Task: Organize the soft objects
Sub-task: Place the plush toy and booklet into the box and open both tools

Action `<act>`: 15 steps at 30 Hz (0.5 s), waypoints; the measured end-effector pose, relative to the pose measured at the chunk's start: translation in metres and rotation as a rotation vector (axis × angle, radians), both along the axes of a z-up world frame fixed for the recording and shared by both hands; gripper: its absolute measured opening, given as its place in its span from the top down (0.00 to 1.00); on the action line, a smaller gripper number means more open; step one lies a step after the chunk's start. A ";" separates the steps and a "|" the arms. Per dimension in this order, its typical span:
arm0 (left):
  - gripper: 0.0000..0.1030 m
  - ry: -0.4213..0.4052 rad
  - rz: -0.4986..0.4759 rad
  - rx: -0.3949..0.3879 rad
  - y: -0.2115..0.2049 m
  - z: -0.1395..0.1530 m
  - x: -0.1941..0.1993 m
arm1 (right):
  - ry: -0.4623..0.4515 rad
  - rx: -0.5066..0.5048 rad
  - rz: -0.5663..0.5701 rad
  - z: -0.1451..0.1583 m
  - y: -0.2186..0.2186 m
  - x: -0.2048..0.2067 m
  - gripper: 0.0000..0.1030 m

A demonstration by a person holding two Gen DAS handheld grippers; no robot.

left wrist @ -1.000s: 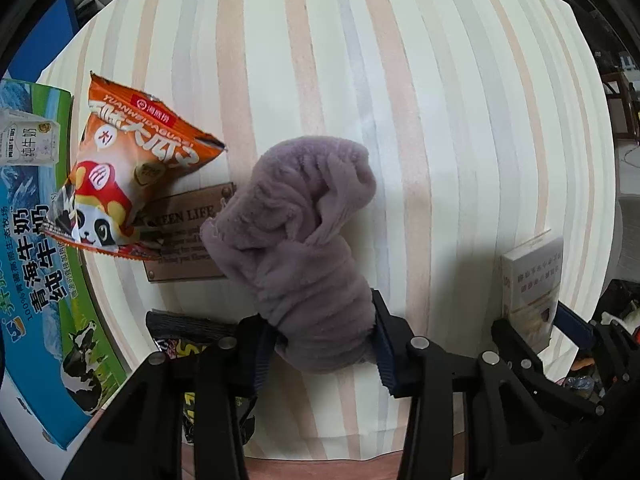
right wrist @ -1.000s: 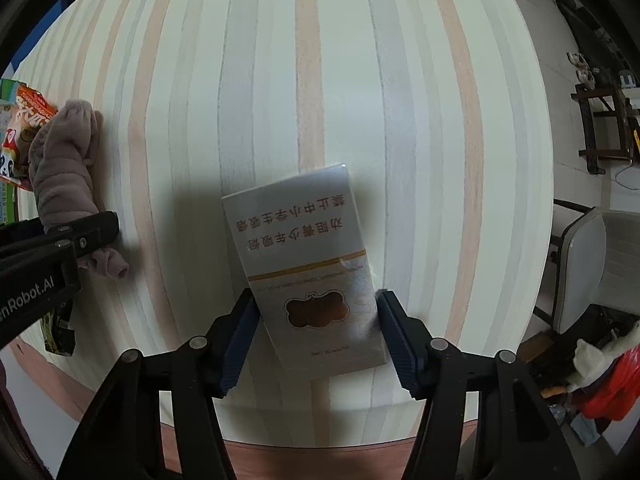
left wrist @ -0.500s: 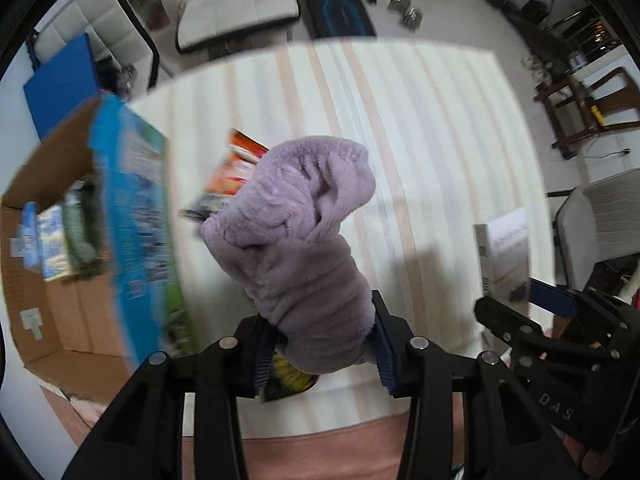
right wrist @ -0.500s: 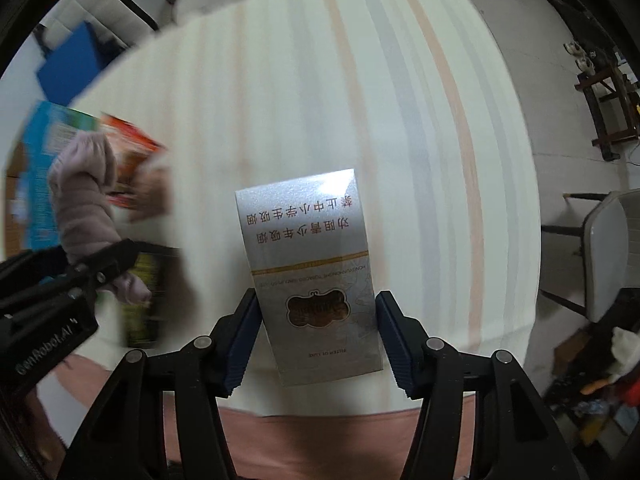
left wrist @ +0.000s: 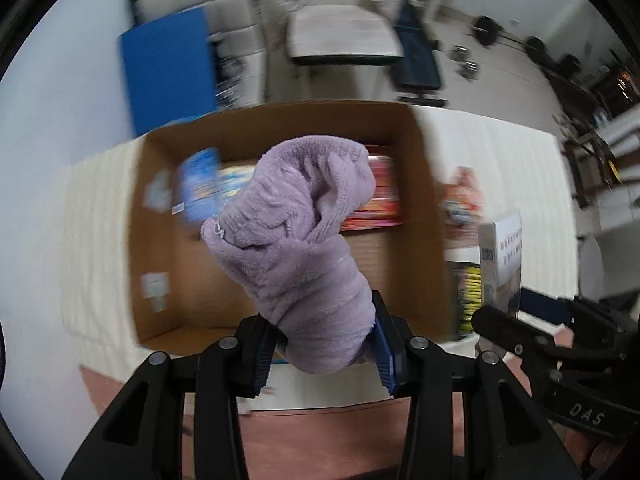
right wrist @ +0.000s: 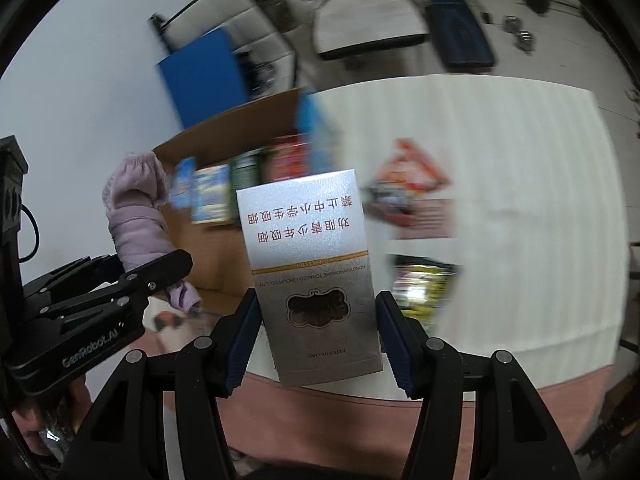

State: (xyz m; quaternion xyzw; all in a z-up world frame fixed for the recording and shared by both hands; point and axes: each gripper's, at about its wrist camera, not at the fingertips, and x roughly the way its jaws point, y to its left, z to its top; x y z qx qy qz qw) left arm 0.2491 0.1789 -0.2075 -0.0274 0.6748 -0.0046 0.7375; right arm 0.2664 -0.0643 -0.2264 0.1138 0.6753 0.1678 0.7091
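My left gripper (left wrist: 320, 344) is shut on a rolled purple fleece cloth (left wrist: 296, 248) and holds it in the air in front of an open cardboard box (left wrist: 430, 216). The cloth also shows at the left of the right wrist view (right wrist: 136, 216). My right gripper (right wrist: 316, 340) is shut on a silver cigarette carton (right wrist: 312, 264) with upside-down red print, held above the table's near edge. The carton also shows at the right of the left wrist view (left wrist: 502, 256). The box (right wrist: 224, 132) holds several colourful packets standing at its far side.
An orange snack bag (right wrist: 408, 184) and a black-and-yellow packet (right wrist: 420, 284) lie on the striped tablecloth (right wrist: 520, 200) right of the box. A blue board (left wrist: 168, 72) and a grey chair (left wrist: 344, 36) stand beyond the table.
Both grippers rose from the tabletop and swung left toward the box, still gripping the cloth and the carton. The box now fills the left wrist view behind the cloth.
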 end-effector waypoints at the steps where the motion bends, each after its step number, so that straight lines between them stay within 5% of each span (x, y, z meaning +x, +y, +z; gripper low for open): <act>1: 0.62 0.014 0.020 0.003 0.015 -0.003 0.002 | 0.015 0.017 0.009 -0.005 0.026 0.001 0.41; 8: 0.62 0.113 0.146 0.007 0.106 -0.048 0.007 | 0.110 0.039 0.032 -0.060 0.154 0.000 0.41; 15: 0.61 0.162 0.174 -0.005 0.143 -0.080 0.010 | 0.141 -0.013 0.062 -0.094 0.196 0.007 0.41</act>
